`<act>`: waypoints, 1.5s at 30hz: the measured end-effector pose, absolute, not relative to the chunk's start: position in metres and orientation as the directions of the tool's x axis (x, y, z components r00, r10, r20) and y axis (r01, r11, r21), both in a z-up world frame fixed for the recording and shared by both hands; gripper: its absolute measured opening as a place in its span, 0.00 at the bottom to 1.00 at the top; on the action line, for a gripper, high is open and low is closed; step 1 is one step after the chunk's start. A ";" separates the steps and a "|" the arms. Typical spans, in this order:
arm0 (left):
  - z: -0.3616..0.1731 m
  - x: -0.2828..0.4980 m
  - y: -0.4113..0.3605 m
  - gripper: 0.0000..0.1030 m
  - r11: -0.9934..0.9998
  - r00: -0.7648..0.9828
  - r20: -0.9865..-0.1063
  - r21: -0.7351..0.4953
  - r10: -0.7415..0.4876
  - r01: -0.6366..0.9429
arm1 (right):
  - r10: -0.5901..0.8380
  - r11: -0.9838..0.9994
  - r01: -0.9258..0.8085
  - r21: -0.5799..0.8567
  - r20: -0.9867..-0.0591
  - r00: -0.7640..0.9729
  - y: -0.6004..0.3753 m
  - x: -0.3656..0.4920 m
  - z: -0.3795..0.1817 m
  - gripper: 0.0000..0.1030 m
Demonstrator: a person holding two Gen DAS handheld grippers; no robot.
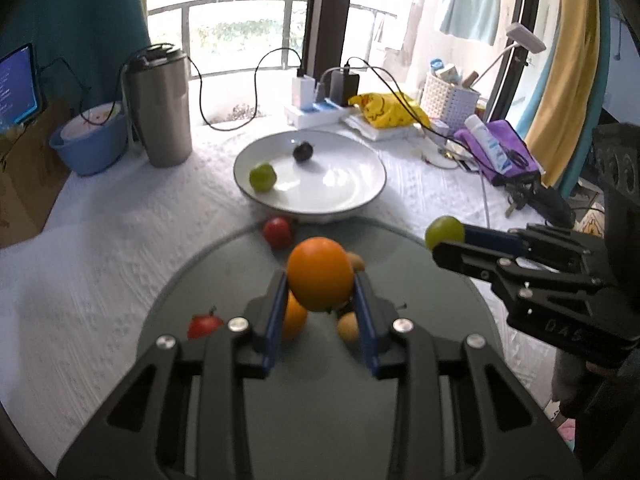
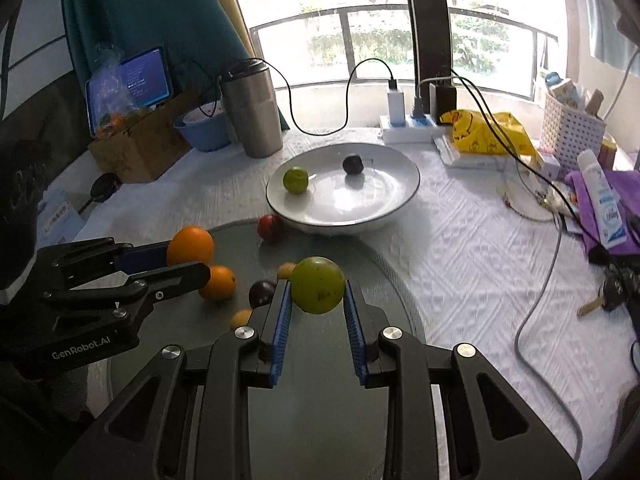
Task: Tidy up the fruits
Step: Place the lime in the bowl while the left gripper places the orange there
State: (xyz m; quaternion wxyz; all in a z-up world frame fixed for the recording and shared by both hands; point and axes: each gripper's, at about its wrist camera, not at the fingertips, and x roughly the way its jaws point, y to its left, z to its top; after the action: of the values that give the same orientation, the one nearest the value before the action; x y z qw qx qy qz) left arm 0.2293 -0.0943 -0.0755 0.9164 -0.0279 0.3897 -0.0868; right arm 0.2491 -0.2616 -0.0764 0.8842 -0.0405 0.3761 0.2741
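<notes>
Left gripper (image 1: pixel 320 280) clamps a firm, smooth orange (image 1: pixel 320 274) at mid-girth; right gripper (image 2: pixel 317 294) likewise clamps a green fruit (image 2: pixel 317 290), likely slippery.

Bright window (image 2: pixel 400 40), teal curtain (image 2: pixel 140 12), seemingly balcony railing (image 1: pixel 240 4).

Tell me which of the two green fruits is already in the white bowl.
The smaller green fruit lying at the left inside the white bowl, near a dark plum. The other green fruit is gripped between the right gripper fingers.
</notes>
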 end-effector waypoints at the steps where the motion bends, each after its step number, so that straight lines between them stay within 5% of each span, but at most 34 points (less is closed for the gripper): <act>1: -0.074 0.232 -0.093 0.33 0.983 0.682 -0.708 -0.117 -0.181 0.140 | 0.455 0.846 -0.516 0.135 -0.686 0.568 -0.261 0.251 -0.075 0.28; 22: -0.073 0.315 -0.079 0.33 0.976 0.685 -0.696 -0.134 -0.216 0.172 | 0.414 0.861 -0.503 0.075 -0.677 0.609 -0.251 0.329 -0.063 0.28; 45: -0.105 0.364 -0.070 0.34 0.982 0.612 -0.768 -0.148 -0.187 0.114 | 0.451 0.834 -0.532 0.147 -0.736 0.505 -0.226 0.386 -0.118 0.28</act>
State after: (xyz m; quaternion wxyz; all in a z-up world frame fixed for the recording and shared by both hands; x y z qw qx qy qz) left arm 0.3644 -0.0705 -0.1054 0.8968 -0.0420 0.4323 -0.0838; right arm 0.3856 -0.2257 -0.1179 0.8660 -0.0493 0.4087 0.2839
